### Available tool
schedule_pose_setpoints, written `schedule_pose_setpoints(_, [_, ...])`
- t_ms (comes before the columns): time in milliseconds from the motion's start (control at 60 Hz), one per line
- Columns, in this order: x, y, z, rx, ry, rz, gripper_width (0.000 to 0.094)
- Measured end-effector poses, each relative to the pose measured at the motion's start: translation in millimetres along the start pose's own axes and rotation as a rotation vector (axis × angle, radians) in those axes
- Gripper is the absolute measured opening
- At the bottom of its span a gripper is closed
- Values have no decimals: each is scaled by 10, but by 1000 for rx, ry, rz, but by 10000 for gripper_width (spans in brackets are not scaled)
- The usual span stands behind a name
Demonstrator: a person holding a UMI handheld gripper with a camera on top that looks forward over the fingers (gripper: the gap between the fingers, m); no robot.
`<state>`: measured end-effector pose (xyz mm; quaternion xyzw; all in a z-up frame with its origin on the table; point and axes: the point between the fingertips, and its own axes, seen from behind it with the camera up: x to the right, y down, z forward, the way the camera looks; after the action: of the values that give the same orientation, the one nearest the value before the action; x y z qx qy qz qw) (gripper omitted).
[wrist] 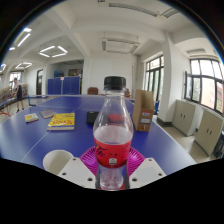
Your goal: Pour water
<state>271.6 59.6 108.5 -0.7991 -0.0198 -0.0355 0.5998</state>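
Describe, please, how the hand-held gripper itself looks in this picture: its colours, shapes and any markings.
Of the hand-held gripper only the two fingers show. Each is a chunky, white, rounded block with blunt tips. Their inner faces carry pink-magenta pads with a ribbed or studded texture. No cable, marking, sleeve or hand is visible.

A bottle (113, 128) of red liquid is gripped upright between the gripper (112, 158) pads. A blue table (40, 135), book (62, 121) and carton (145, 110) are seen beyond.
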Motion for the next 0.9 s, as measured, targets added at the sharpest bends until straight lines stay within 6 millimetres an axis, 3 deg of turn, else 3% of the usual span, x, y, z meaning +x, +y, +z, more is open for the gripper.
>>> schedule_pose_setpoints(83, [29,247,59,-28,4,7,330])
schedule_pose_setpoints(100, [34,193,-20,5,7,3,330])
schedule_pose_setpoints(117, [16,185,124,8,9,7,326])
schedule_pose_setpoints(133, [21,212,20,-3,11,7,329])
schedule_pose_setpoints(183, [27,201,-34,2,13,19,328])
schedule_pose_setpoints(250, [65,181,31,11,21,36,337])
schedule_pose_setpoints(350, [10,225,-10,8,22,37,491])
schedule_pose_setpoints(417, [73,255,-16,-36,38,29,592])
schedule_pose_setpoints(483, [123,239,-87,-64,66,31,875])
schedule_pose_setpoints(517, [125,227,-131,-74,75,34,821])
schedule_pose_setpoints(567, [206,239,-177,-90,93,34,834])
schedule_pose_setpoints(683, [75,119,-598,-116,116,34,847])
schedule_pose_setpoints(900, [-220,-53,-1971,-179,167,74,855])
